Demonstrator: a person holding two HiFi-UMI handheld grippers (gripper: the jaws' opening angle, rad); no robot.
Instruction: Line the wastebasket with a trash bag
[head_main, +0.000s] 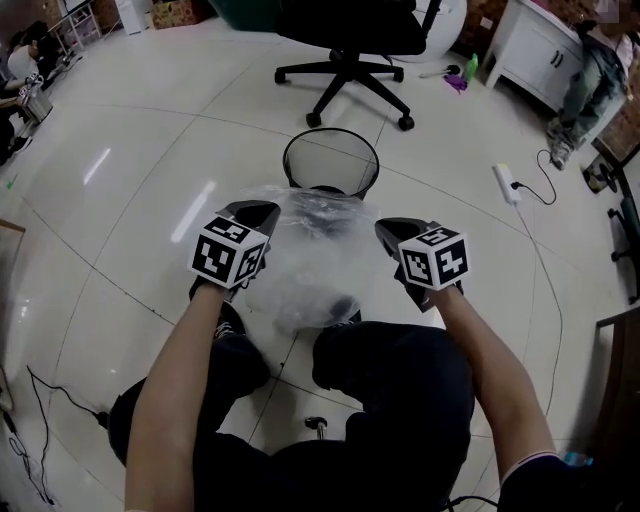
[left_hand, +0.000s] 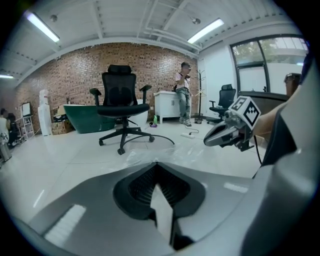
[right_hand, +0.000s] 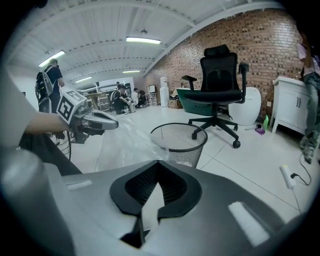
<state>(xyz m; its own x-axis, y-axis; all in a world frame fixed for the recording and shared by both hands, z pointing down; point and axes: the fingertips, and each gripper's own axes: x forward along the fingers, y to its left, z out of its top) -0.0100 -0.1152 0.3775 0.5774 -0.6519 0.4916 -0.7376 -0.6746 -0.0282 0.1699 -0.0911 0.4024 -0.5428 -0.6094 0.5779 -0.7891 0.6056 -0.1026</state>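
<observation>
Centre left, the left tool (head_main: 255, 213) is clamped shut on one edge of a clear trash bag (head_main: 312, 255), spread across mid-frame just below an upright black mesh wastebasket (head_main: 331, 163). Centre right, the right tool (head_main: 392, 232) is clamped shut on the bag's opposite edge.

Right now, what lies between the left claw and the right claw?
The clear trash bag, stretched from the left claw to the right claw, both shut on it; the head view shows this.

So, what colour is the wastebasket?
The wastebasket is black wire mesh; the right gripper view shows it best.
</observation>
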